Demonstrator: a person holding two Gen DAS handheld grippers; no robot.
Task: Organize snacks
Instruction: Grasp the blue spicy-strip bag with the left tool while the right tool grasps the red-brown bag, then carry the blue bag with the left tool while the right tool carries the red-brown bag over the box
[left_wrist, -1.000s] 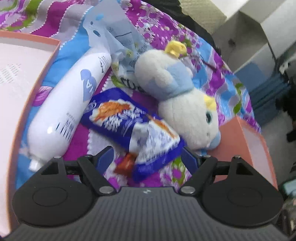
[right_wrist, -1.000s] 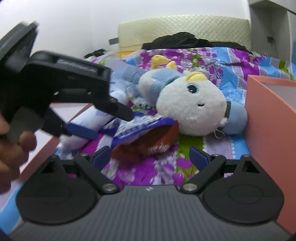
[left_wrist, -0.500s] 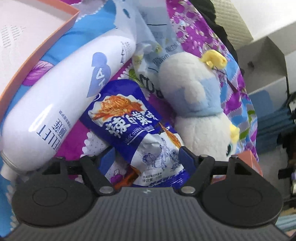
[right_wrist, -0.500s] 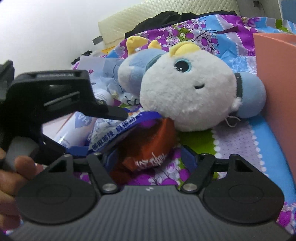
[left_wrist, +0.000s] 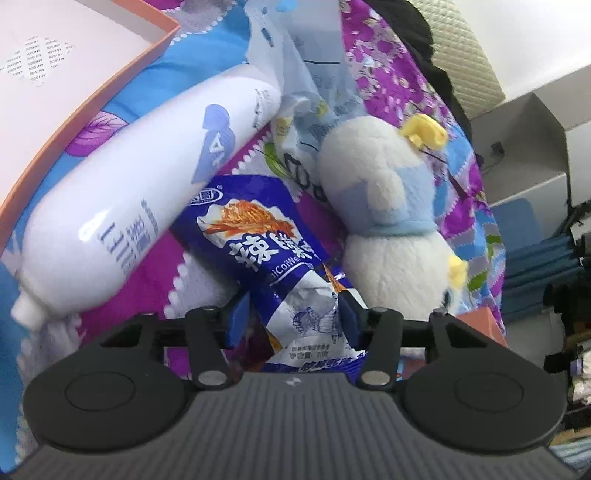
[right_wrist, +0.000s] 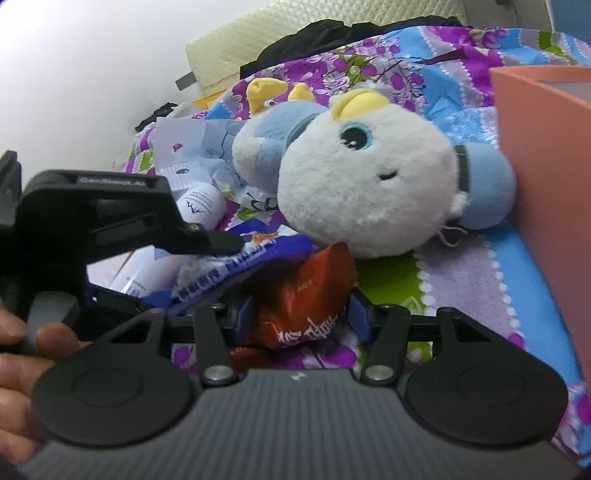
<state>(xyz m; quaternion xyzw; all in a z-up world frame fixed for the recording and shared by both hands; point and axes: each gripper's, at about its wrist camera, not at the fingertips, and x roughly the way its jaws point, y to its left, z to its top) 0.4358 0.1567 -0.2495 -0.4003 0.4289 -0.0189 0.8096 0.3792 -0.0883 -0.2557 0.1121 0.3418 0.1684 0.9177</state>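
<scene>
A blue snack packet (left_wrist: 258, 236) lies on the flowered bedspread, and its near end is crumpled between the blue pads of my left gripper (left_wrist: 291, 319), whose jaws are closing on it. Partly under it lies an orange snack packet (right_wrist: 306, 291). My right gripper (right_wrist: 301, 317) has its pads against both sides of that packet, and its jaws are closing too. In the right wrist view the blue packet (right_wrist: 236, 269) sits on top of the orange one, with the left gripper's upper finger (right_wrist: 207, 240) resting above it.
A white bottle (left_wrist: 122, 206) lies left of the blue packet. A white and blue plush toy (right_wrist: 369, 192) lies just behind both packets. An orange box (right_wrist: 546, 166) stands at the right, a second orange-rimmed box (left_wrist: 74, 122) at the left. Crumpled clear wrappers (left_wrist: 306, 74) lie farther back.
Both grippers moved in closer to the packets and rolled. Their jaws narrowed from wide apart to touching the blue packet on the left and the orange one on the right.
</scene>
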